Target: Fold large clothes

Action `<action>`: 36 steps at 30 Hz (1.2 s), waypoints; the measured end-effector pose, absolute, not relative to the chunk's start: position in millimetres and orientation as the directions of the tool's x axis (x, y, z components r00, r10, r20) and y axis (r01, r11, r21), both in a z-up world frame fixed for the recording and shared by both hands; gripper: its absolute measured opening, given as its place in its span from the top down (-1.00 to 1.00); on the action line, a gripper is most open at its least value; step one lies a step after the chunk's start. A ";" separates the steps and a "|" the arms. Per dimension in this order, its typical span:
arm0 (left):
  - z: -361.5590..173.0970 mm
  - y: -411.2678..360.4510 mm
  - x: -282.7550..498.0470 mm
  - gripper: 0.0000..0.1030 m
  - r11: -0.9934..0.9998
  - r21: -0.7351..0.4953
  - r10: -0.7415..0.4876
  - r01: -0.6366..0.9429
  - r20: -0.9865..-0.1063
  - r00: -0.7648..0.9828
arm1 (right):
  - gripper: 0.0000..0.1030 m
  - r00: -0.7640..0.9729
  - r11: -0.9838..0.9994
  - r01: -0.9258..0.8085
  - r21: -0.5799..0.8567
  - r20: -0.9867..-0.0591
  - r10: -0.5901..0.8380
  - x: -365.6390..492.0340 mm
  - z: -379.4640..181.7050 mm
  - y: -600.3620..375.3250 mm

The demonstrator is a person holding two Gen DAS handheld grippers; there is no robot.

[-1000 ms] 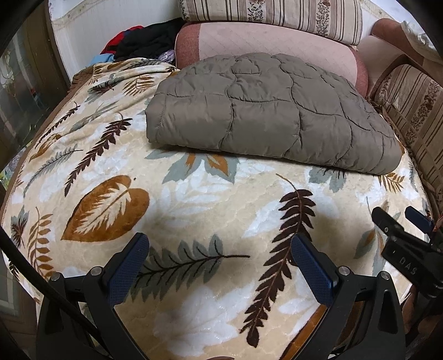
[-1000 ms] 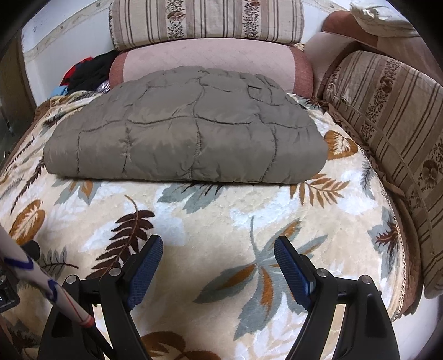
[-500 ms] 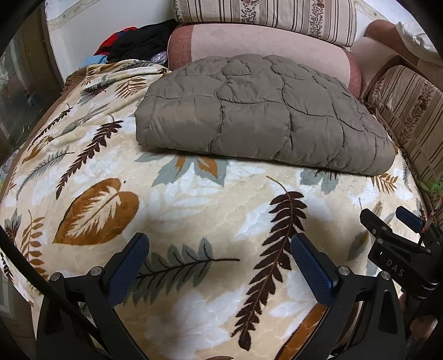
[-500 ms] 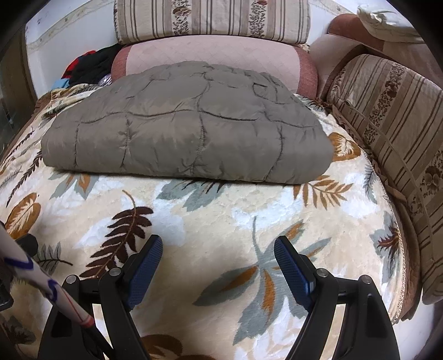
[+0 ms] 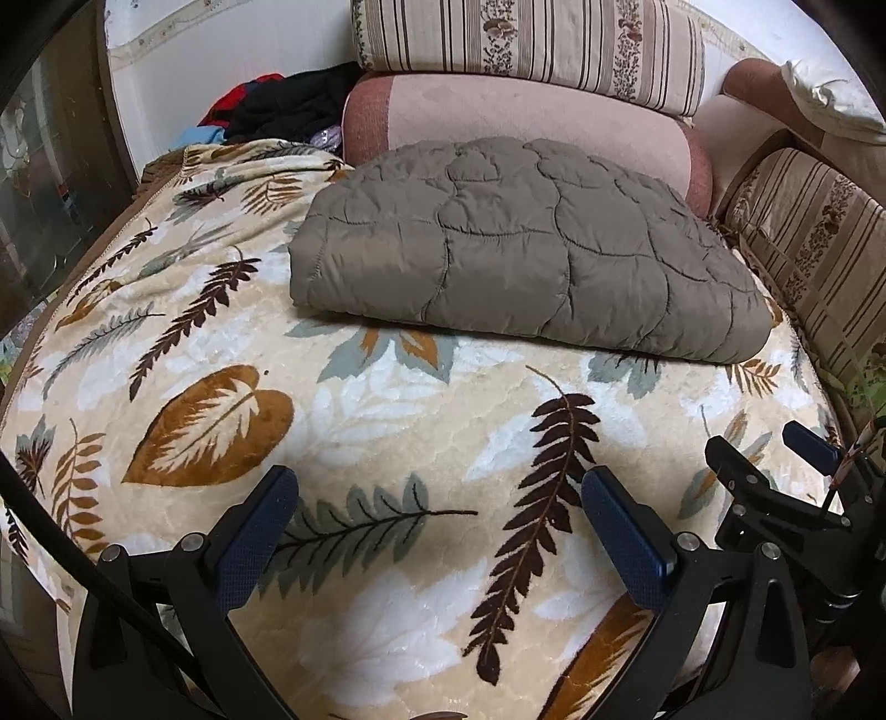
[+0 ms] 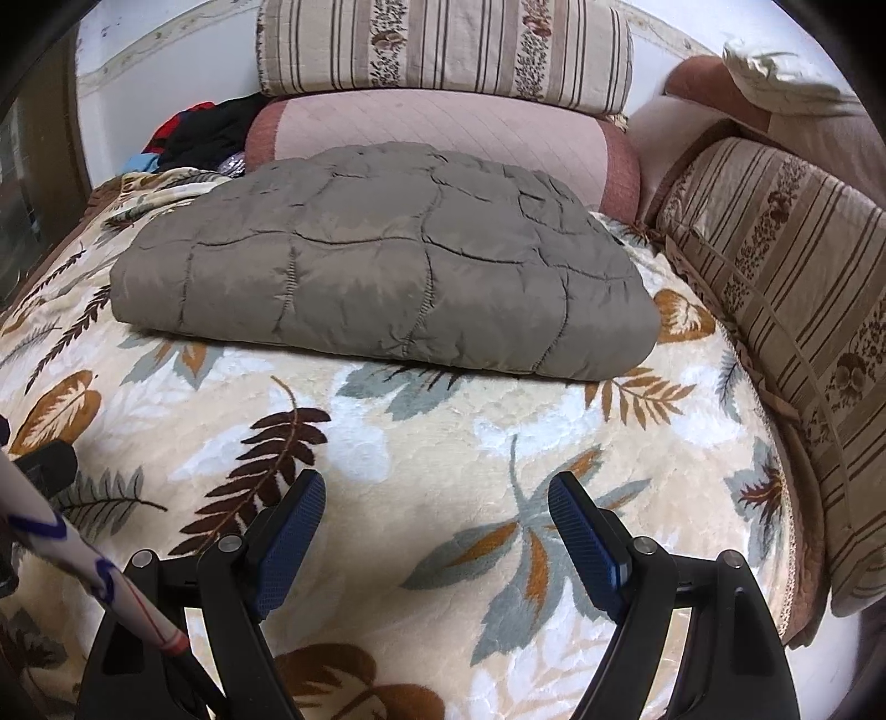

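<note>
**A:** Starting at the left gripper [image 5: 437, 518]: jaws spread wide, blue pads facing each other, nothing between them. It hangs over the near part of the leaf-print blanket [image 5: 354, 399], angled down at it.

**B:** And the right gripper [image 6: 434, 520] is the same story, jaws wide apart and empty, only blanket showing in the gap. From the left wrist view you can catch it off to the right [image 5: 775, 459], just beside its partner.

**A:** Neither one is touching fabric. Moving outward, there's the piece that matters: the quilted olive-grey garment [image 5: 526, 249], lying as a thick, flat, folded rectangle on the far half of the blanket.

**B:** Well apart from both grippers, I'd say. In the right wrist view the garment [image 6: 387, 266] sits dead ahead, its rounded fold edge facing the camera, stitching lines curving over the top.

**A:** Behind it, touching or very nearly so, a pink bolster cushion [image 5: 531, 116], and stacked above that a striped floral cushion [image 5: 526, 50].

**B:** Off to the right side, another striped cushion [image 6: 786, 310] leans along the blanket's edge. Far left corner, a heap of dark and red clothes [image 5: 282, 108] against the white wall.

**A:** One more detail: a white rod with blue and red markings [image 6: 83, 570] crosses the lower left of the right wrist view.
</note>
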State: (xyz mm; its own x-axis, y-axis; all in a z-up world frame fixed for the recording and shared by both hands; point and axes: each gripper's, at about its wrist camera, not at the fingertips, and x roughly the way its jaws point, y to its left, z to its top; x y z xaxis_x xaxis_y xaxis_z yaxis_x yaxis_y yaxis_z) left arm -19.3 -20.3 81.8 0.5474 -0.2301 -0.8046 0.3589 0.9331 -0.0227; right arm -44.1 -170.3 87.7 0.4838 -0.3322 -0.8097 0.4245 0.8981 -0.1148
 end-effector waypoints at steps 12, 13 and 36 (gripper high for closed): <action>95.5 -15.2 -34.2 -0.98 0.934 -0.018 -0.239 0.357 -0.774 0.586 | -0.68 0.507 0.891 0.436 -0.129 -0.783 -0.361 -56.9 104.1 -163.4; 95.6 -15.2 -34.3 -0.98 0.934 -0.018 -0.239 0.358 -0.774 0.586 | -0.68 0.507 0.890 0.436 -0.131 -0.782 -0.363 -57.6 104.4 -163.1; 82.6 -14.4 -22.8 -0.98 0.945 0.020 -0.186 0.326 -0.787 0.588 | -0.69 0.462 0.891 0.423 -0.167 -0.806 -0.370 -57.6 89.5 -163.1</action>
